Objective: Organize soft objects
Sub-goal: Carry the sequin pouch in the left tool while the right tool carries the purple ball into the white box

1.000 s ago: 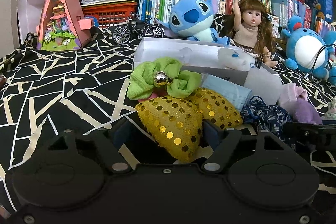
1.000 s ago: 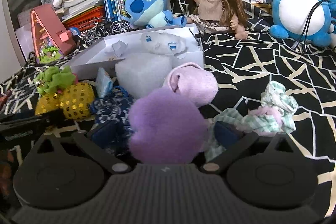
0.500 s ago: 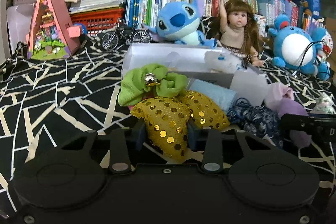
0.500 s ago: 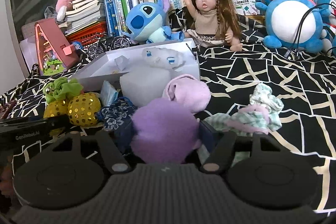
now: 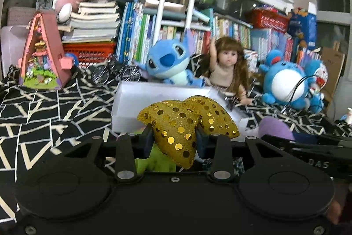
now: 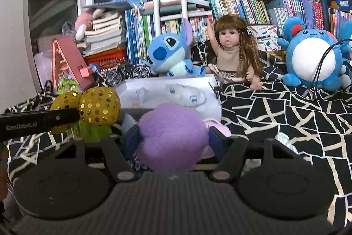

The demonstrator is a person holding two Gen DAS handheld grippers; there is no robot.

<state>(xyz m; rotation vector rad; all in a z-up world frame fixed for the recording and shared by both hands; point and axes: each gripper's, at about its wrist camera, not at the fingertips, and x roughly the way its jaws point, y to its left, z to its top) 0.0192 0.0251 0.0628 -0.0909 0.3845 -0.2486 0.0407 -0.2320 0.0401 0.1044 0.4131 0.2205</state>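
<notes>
In our left gripper (image 5: 175, 140) the jaws are pressed in on a gold sequined bow (image 5: 176, 124); they closed on it within the last second, and it now hangs clear of the black-and-white cloth (image 5: 44, 107), with a green bow (image 5: 154, 163) dangling beneath it. Our right gripper (image 6: 173, 140) is clamped the same way on a purple plush piece (image 6: 171, 136), its jaws having closed more loosely around that wider bulk, with a pink plush piece (image 6: 216, 126) just behind.

Straight ahead of both grippers, toward the middle of the cloth, sits a white box (image 6: 167, 91) with a white fluffy toy (image 6: 187, 95) inside. A mint checked scrunchie (image 6: 283, 141) lies to the right of the purple piece.

Past the box, along the far edge of the cloth, stand a blue plush alien (image 6: 169, 54), a doll (image 6: 231, 52) and a round blue plush (image 6: 314, 61). A small bicycle model (image 5: 115, 73) and a pink toy house (image 5: 44, 54) sit toward the far left corner, against the books (image 6: 242, 8).
</notes>
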